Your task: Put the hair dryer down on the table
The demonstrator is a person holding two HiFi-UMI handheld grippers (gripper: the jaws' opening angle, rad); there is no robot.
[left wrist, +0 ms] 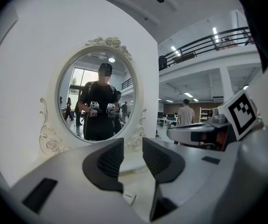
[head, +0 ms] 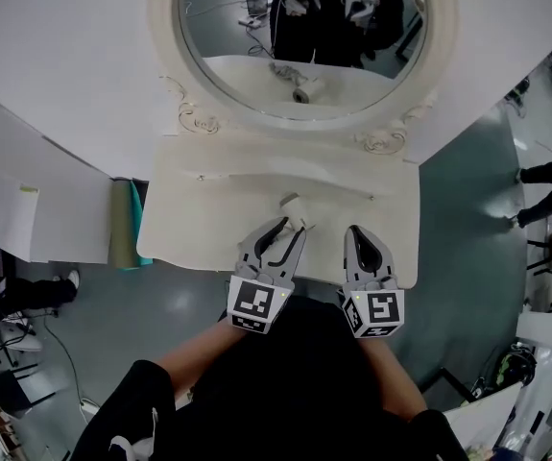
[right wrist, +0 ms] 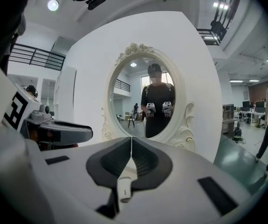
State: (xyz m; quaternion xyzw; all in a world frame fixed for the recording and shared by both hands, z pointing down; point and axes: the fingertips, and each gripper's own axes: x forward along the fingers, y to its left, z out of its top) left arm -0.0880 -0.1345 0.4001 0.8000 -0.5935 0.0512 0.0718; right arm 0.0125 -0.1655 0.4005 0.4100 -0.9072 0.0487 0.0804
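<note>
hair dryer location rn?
Head view: the hair dryer lies near the middle of the white table, just ahead of the left gripper and its parted jaws, below the oval mirror.

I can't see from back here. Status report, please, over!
Left gripper open, nothing between the jaws. Right gripper shut, empty. Hair dryer lying on the vanity table, at the left gripper's tips. Nothing in the way.

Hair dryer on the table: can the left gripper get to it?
Probably yes. The hair dryer lies on the table just beyond the tips of the left gripper, with nothing between them. The jaws stand only a little apart, so they might need to open wider first.
</note>
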